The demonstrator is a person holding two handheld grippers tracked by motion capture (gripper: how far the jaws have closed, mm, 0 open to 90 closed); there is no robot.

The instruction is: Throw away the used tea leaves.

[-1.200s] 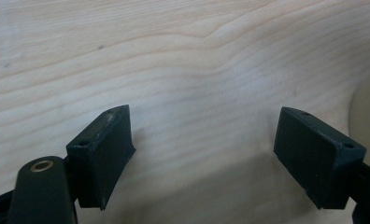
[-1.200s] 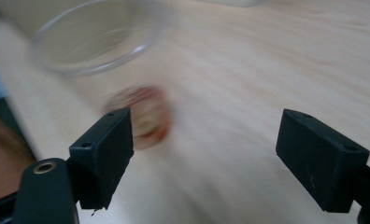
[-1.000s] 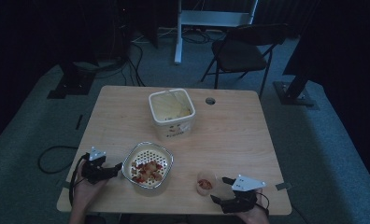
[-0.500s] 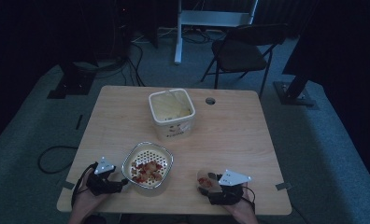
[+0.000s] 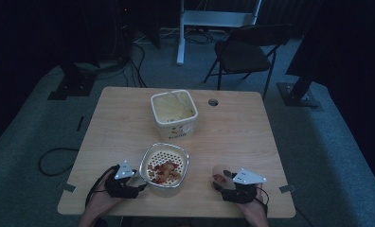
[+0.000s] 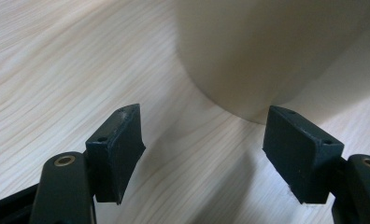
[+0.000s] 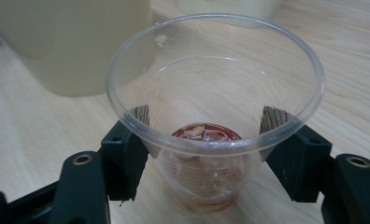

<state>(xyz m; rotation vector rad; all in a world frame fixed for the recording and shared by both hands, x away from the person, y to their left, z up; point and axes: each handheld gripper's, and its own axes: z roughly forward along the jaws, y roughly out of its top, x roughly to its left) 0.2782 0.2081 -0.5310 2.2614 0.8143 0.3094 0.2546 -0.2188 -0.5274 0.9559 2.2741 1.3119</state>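
- The clear plastic cup (image 7: 215, 112) is seen between the two black jaws of the right gripper (image 7: 206, 158); the jaws stand at its sides, but whether they squeeze it cannot be told.
- A little red sauce (image 7: 206, 134) is seen at the bottom of the cup.
- The left gripper (image 6: 211, 154) is held with its jaws wide apart, and nothing is held in them.
- The pale wall of the strainer bowl (image 6: 267, 51) is seen just ahead of those jaws.
- Red and brown bits of food (image 5: 164, 171) are seen inside the bowl.
- The cup is stood near the front edge of the wooden table (image 5: 119, 123), to the right of the bowl.
- A square cream tub (image 5: 174, 113) is set farther back.
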